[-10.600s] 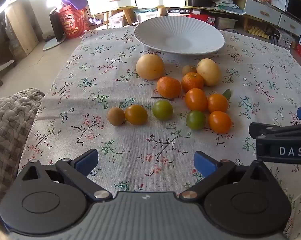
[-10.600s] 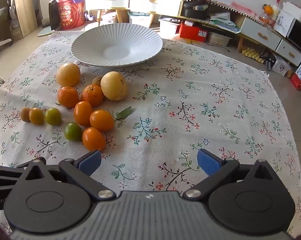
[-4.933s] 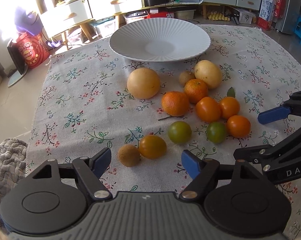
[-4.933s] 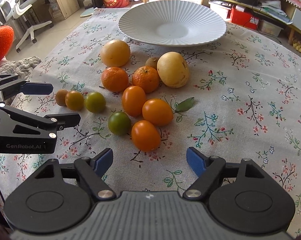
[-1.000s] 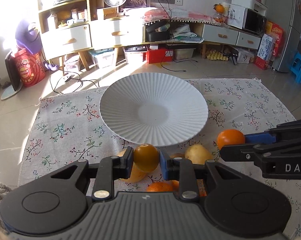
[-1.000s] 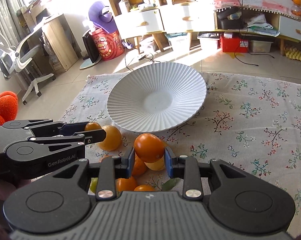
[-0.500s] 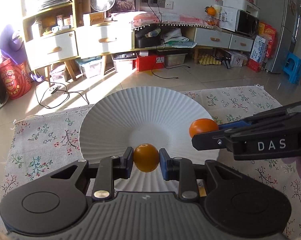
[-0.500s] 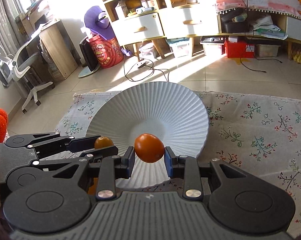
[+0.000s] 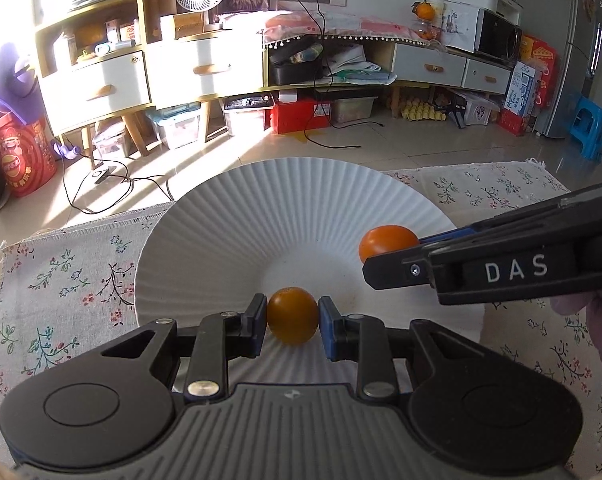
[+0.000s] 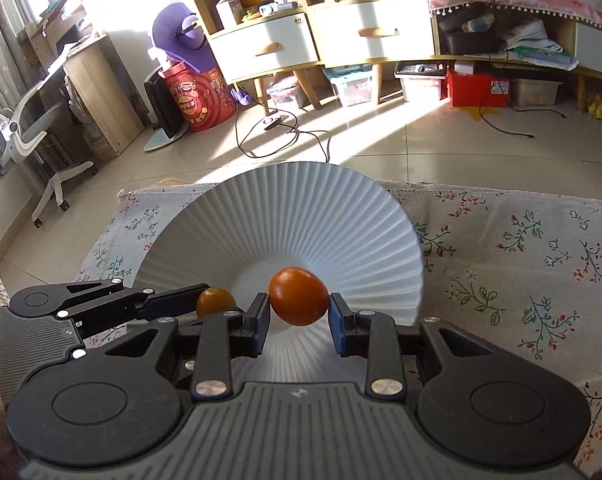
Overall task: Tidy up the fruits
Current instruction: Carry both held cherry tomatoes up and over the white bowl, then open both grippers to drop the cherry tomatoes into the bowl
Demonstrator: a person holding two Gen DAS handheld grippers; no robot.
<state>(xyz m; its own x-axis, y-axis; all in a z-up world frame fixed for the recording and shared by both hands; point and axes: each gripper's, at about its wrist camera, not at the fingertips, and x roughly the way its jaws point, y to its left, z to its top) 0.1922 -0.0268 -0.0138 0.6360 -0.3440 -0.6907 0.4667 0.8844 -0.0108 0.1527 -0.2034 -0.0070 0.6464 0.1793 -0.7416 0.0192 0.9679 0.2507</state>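
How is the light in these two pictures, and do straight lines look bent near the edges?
Left wrist view: strong sun from the upper left washes out the shelves; the white plate is partly shaded, and the cabinet line bows. Right wrist view: the window at upper left is overexposed, sun stripes cross the floor, and the tablecloth edge curves. Both held fruits look sharp.

Ribbed matt white plate (image 9: 205, 216), woven floral cloth (image 9: 61, 280), glossy smooth orange fruit (image 10: 299, 297), matt blk plastic claw (image 10: 299, 316)

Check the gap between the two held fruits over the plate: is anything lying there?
Nothing. In the left wrist view, only bare ribbed white plate shows between the darker orange fruit in the left gripper and the brighter one in the right gripper.
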